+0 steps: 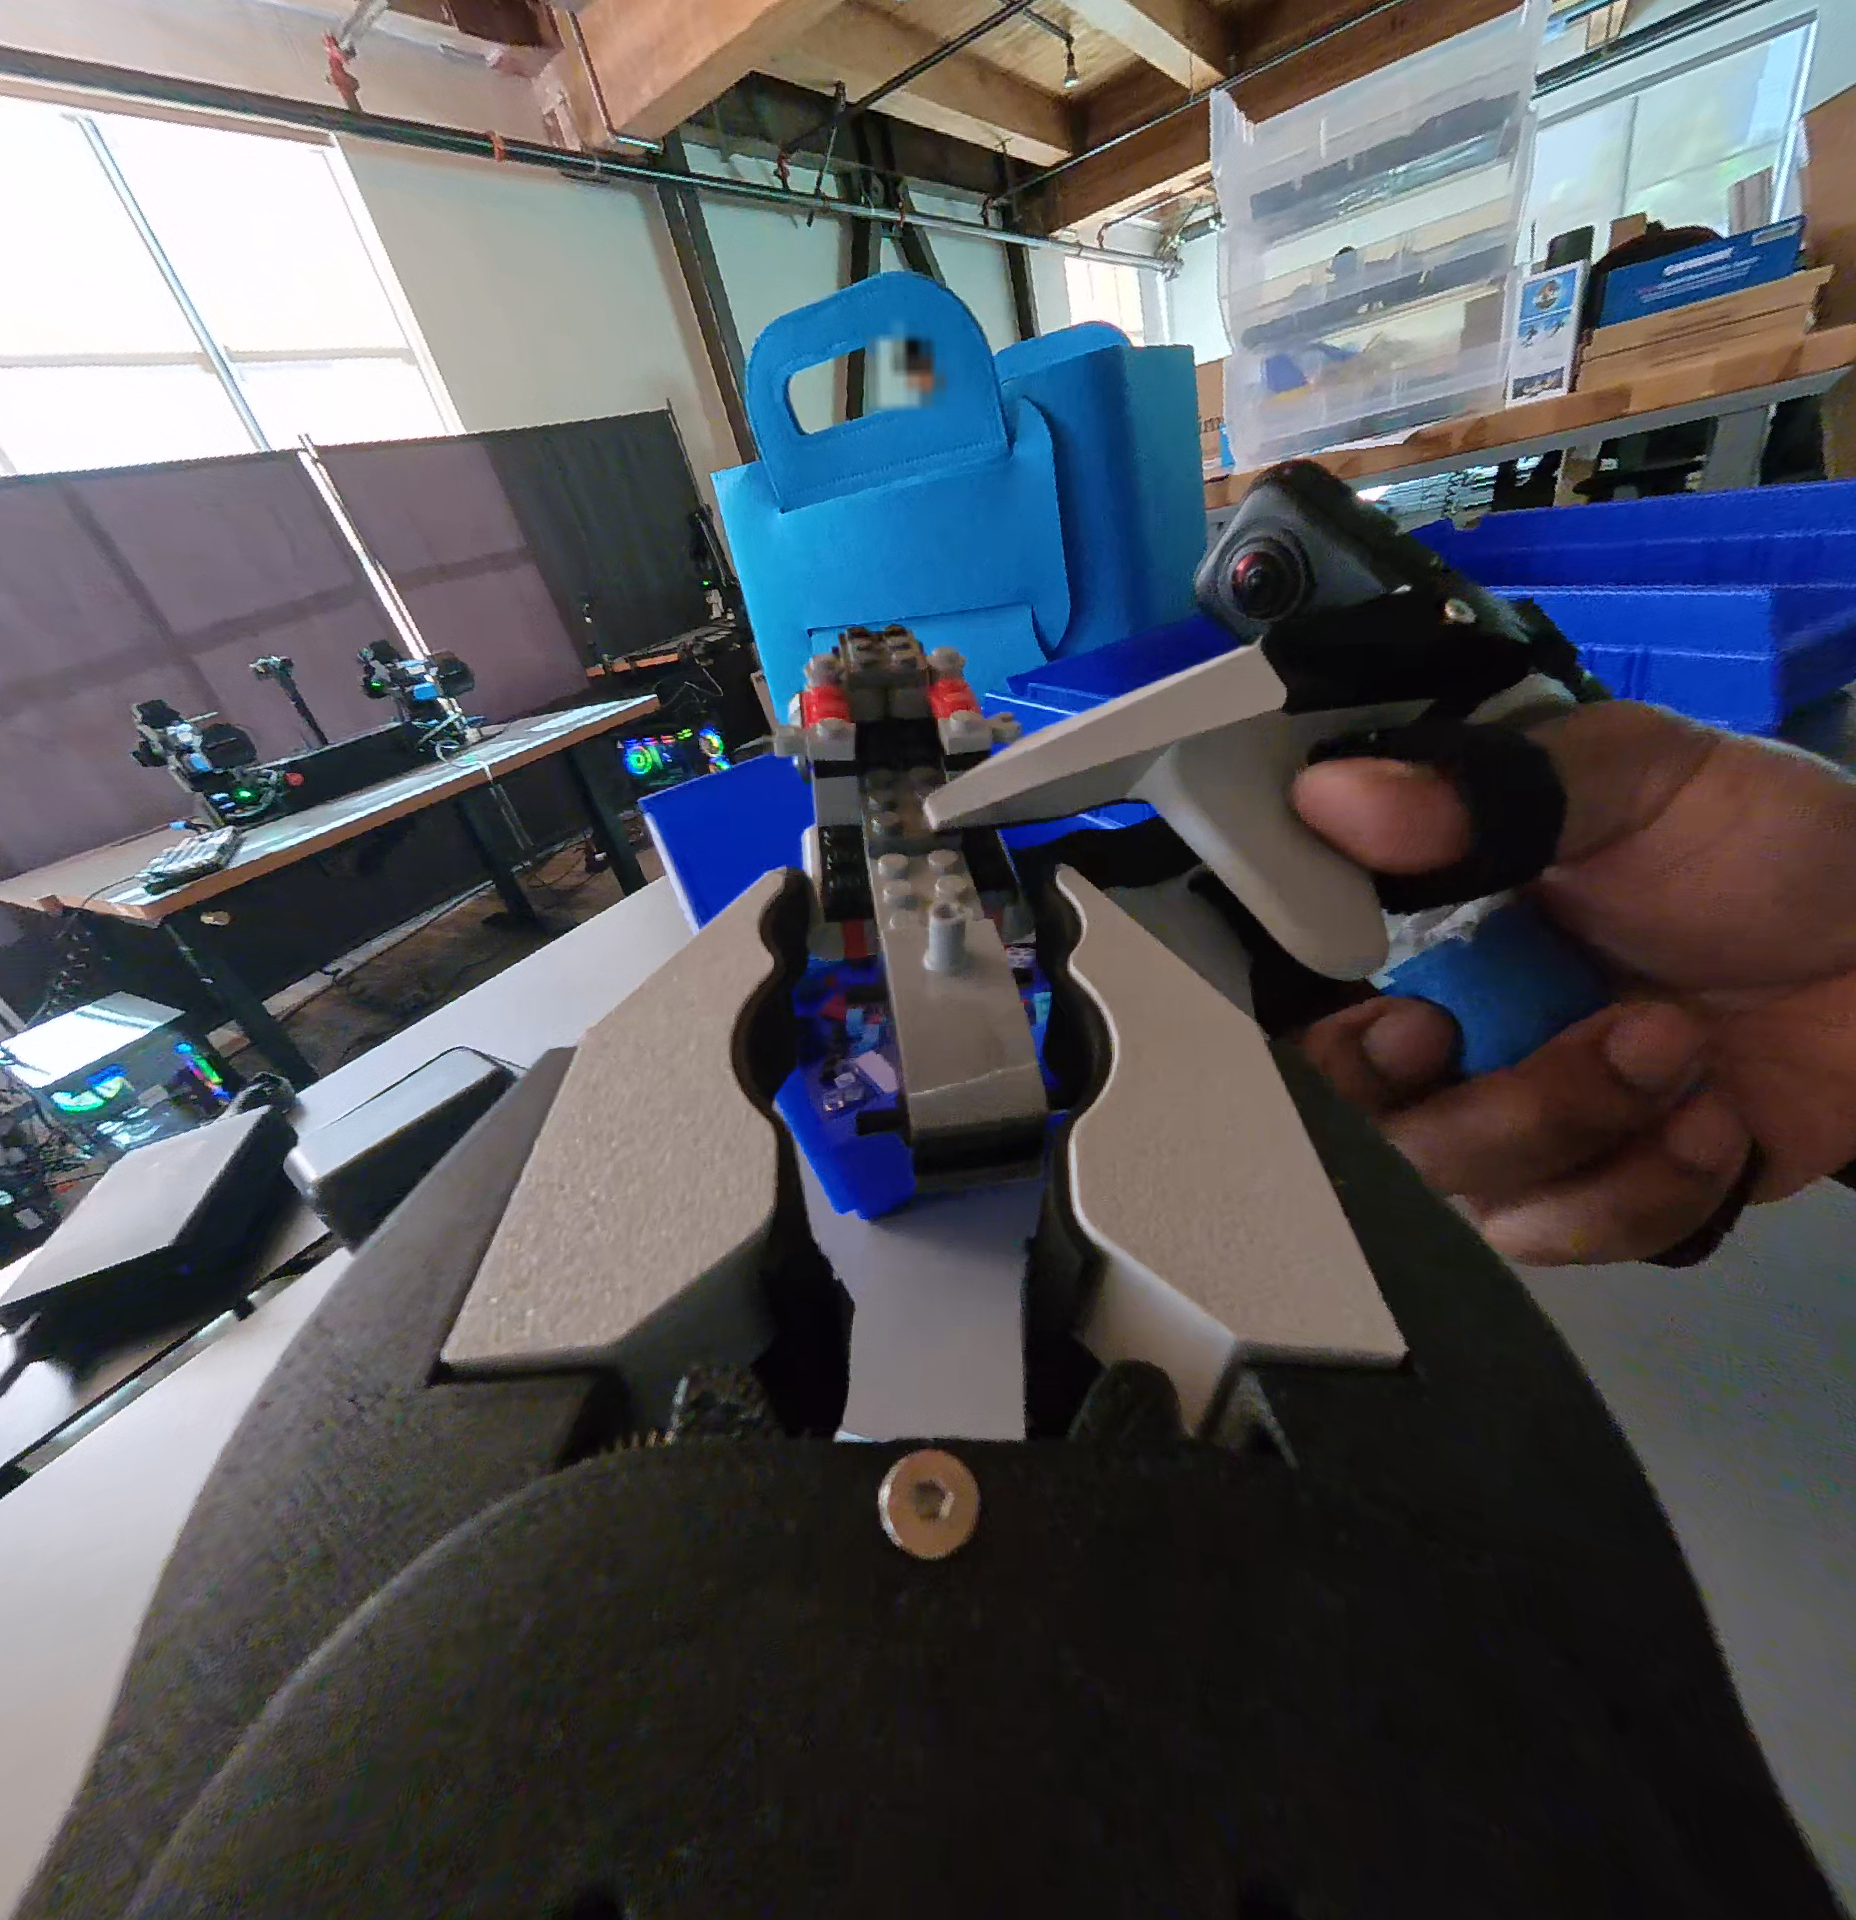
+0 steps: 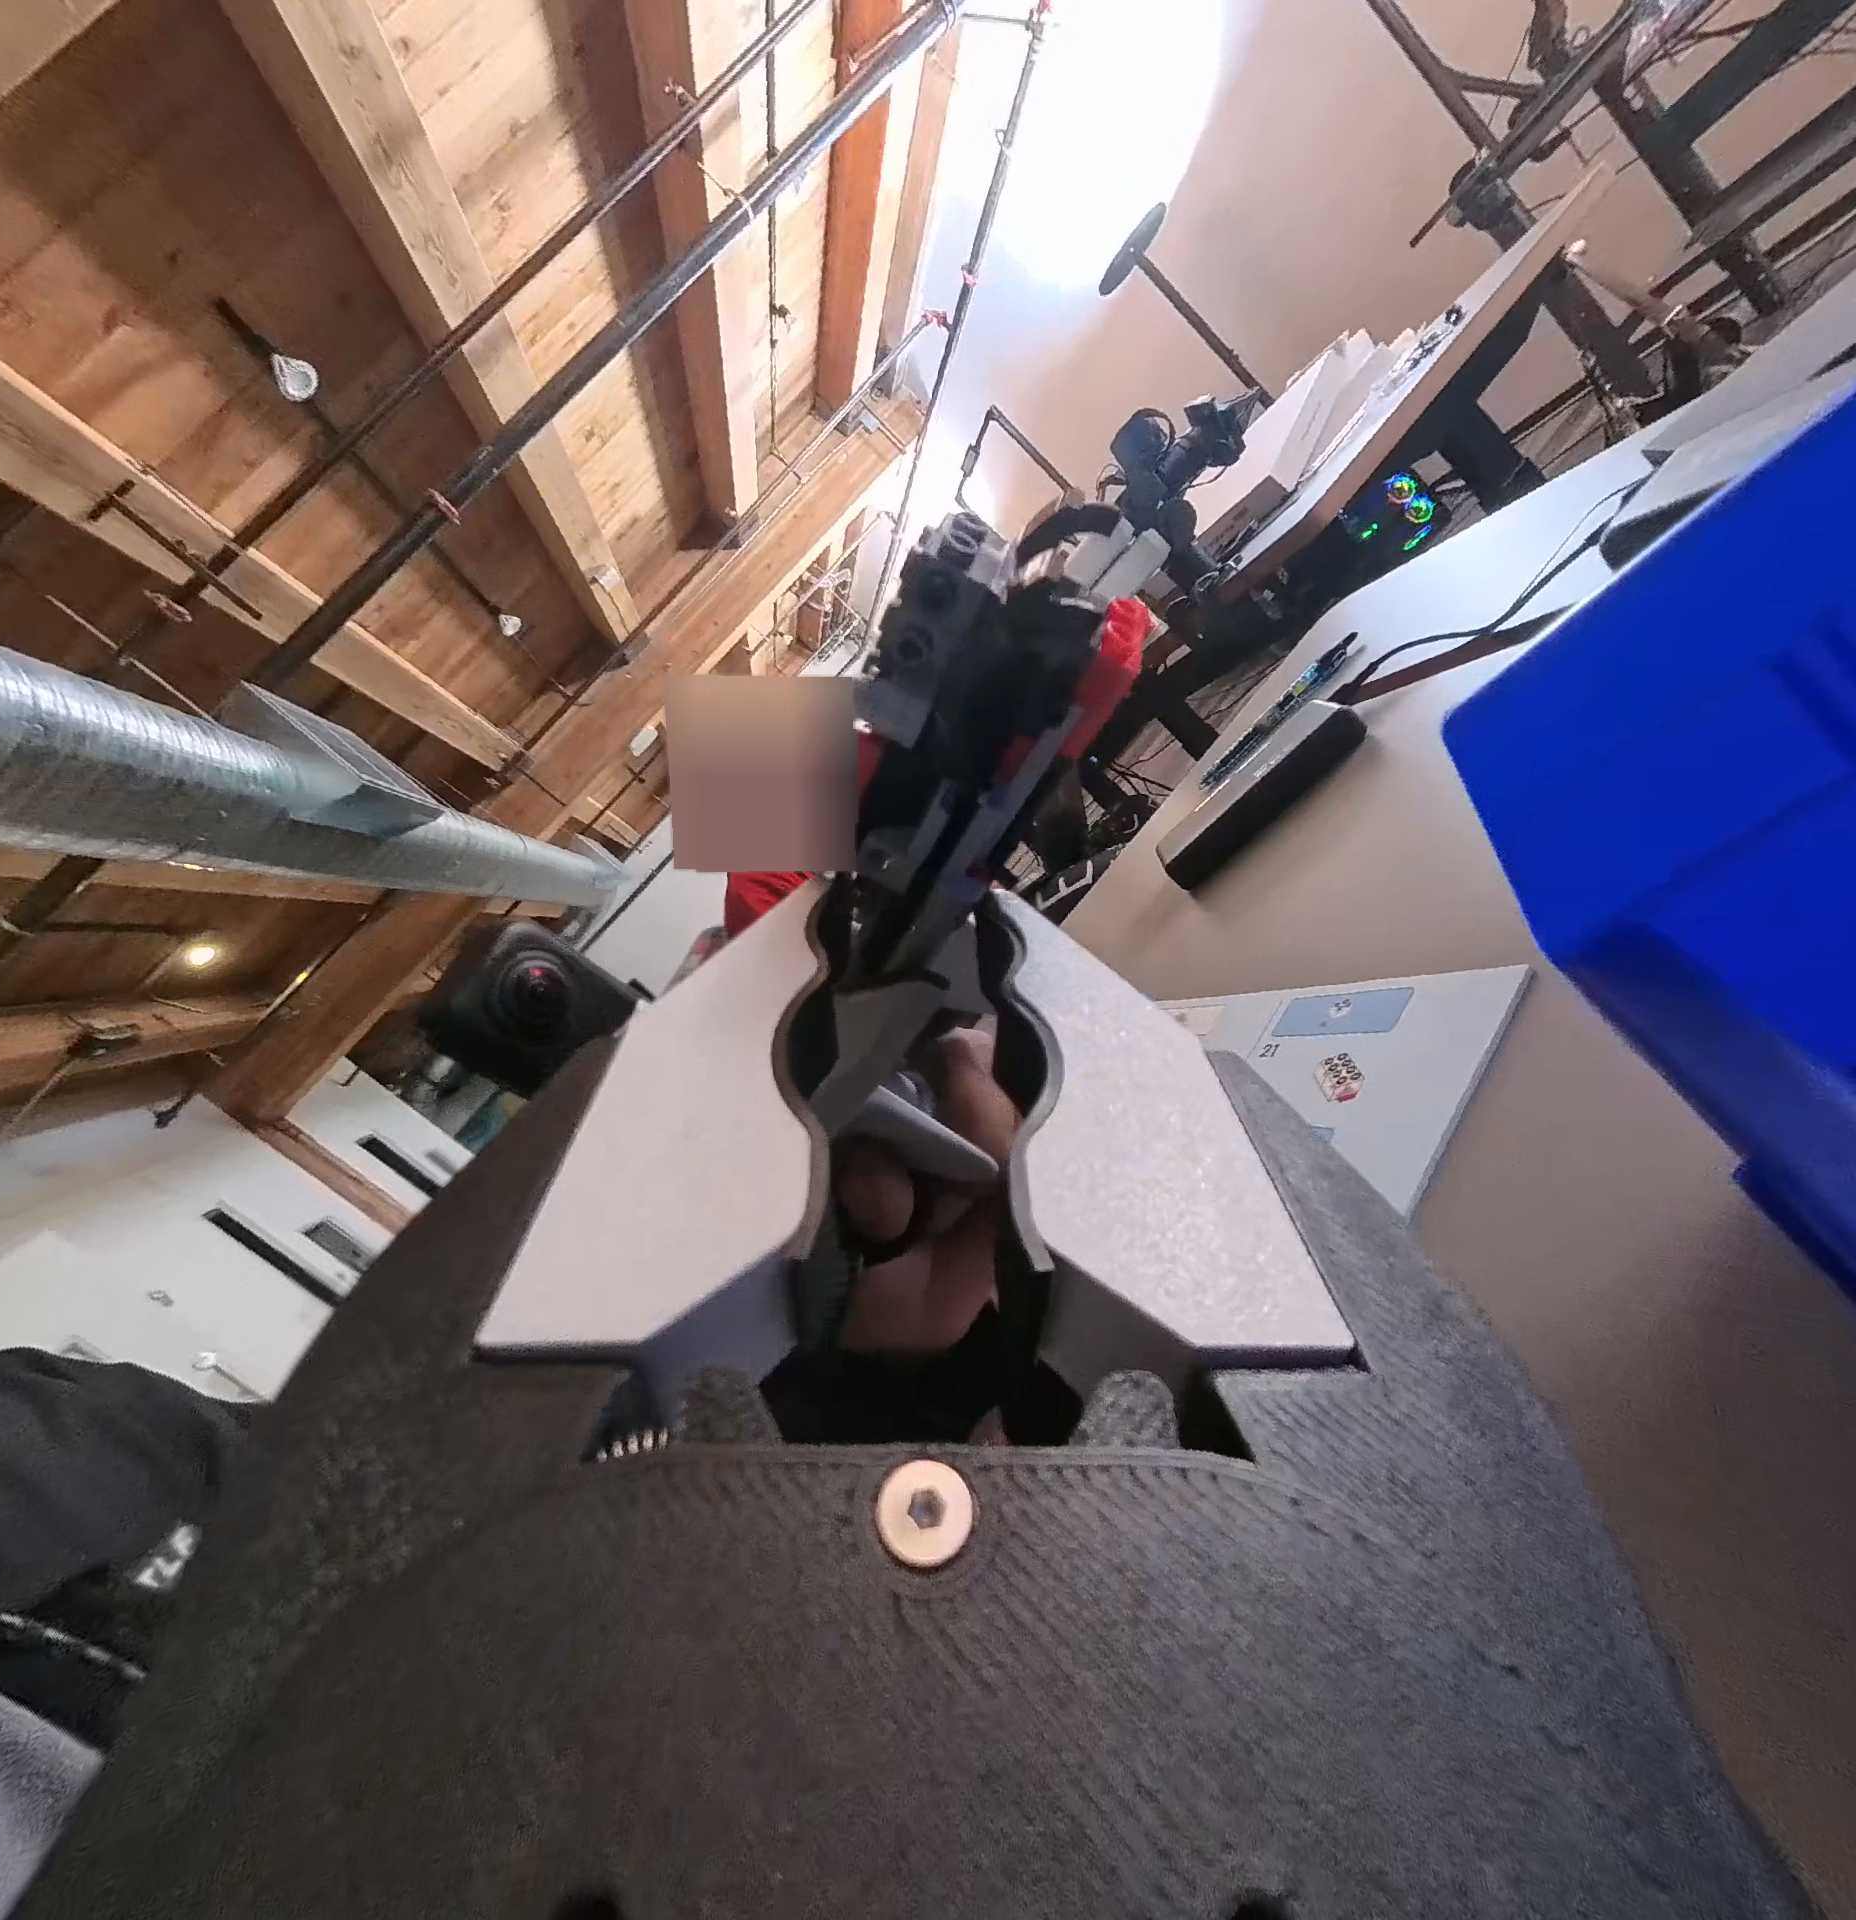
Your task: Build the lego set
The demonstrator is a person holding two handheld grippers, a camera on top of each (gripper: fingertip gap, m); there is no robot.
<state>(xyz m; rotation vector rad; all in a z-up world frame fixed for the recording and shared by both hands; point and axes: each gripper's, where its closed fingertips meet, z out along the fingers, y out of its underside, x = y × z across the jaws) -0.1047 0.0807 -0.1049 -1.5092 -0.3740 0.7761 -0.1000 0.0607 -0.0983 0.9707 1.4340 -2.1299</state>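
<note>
The pale worktop (image 1: pixel 1682 1382) runs off to the right with bare room there; its left edge drops to the floor, with two dark flat devices (image 1: pixel 145 1216) lying near that edge. Beyond the tools stand a light blue felt bag (image 1: pixel 903 540) and stacked blue bins (image 1: pixel 1682 592), which close off the far side. A smaller blue parts bin (image 1: pixel 830 1143) holding loose bricks sits on the worktop directly under the model.

The left tool (image 1: pixel 929 914) is closed on the lego model (image 1: pixel 903 831), its two grey fingers (image 1: pixel 643 1143) clamping the near end of the long grey strip. The model is held up off the worktop, its long axis pointing straight away from the left wrist camera, studs up, with the red and dark grey block at the far end.

The right tool (image 1: pixel 939 816), held in a person's hand (image 1: pixel 1630 987), comes in from the right. Its tips are nearly together and touch the studded top at mid-length; whether they pinch a piece cannot be told. In the right wrist view the model (image 2: pixel 965 727) rises beyond the right tool's (image 2: pixel 908 925) tips, and an instruction sheet (image 2: pixel 1423 1049) lies flat nearby.
</note>
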